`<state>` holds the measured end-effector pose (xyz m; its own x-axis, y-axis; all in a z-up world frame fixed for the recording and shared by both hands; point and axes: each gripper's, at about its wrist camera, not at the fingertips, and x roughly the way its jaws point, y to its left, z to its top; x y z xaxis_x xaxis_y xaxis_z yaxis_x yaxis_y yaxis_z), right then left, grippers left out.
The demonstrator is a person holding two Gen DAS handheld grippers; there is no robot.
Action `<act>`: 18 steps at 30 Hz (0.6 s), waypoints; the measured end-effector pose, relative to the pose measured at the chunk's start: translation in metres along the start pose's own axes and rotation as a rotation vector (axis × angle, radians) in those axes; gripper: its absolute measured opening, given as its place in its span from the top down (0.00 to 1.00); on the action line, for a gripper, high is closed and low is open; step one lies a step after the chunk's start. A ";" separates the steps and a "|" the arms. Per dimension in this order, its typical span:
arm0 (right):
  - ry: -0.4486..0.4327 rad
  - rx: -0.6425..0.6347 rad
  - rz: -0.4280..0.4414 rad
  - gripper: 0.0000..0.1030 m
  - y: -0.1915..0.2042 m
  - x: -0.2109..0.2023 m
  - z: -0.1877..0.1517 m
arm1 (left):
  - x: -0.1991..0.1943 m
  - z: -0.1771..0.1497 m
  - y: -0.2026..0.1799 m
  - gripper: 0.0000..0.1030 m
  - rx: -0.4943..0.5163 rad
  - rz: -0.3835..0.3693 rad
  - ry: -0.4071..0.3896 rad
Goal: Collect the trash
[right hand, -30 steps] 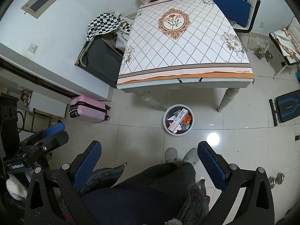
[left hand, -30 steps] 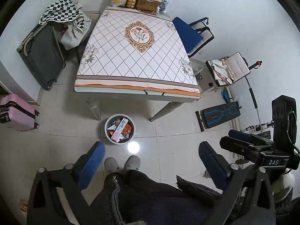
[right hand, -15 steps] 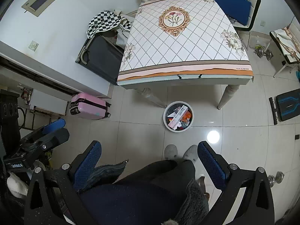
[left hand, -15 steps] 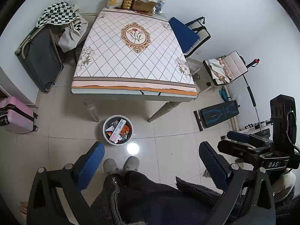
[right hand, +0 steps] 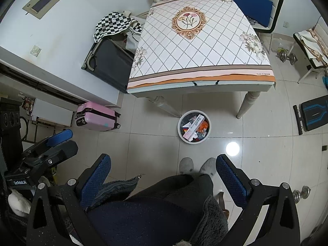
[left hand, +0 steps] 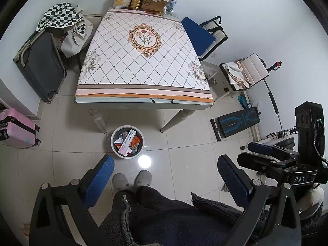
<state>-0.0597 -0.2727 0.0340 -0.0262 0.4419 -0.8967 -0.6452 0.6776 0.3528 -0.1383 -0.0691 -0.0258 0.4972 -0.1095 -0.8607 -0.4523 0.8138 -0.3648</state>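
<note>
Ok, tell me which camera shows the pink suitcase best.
The right wrist view: the pink suitcase lies whole on the floor, wheels and handle visible. In the left wrist view the pink suitcase is cut off at the image's left edge.

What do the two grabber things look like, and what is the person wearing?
Each gripper has black, triangle-shaped arms with silver bolts and two fingers with blue pads. The left gripper and the right gripper look alike. Seen from the left, the right one carries a tall black box with a cable and a label reading DAS. The person wears dark fleecy clothes with a zip and grey fuzzy slippers.
</note>
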 end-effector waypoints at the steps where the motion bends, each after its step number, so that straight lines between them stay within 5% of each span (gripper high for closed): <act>1: 0.002 0.003 -0.002 0.00 0.000 0.000 0.000 | 0.000 0.000 0.000 0.00 0.001 -0.001 0.001; 18: 0.024 0.025 -0.032 0.00 0.003 0.009 0.005 | 0.006 0.005 0.005 0.00 0.001 0.000 0.026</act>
<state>-0.0578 -0.2637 0.0288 -0.0238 0.4058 -0.9137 -0.6269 0.7058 0.3298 -0.1343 -0.0626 -0.0314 0.4779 -0.1242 -0.8696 -0.4515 0.8144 -0.3645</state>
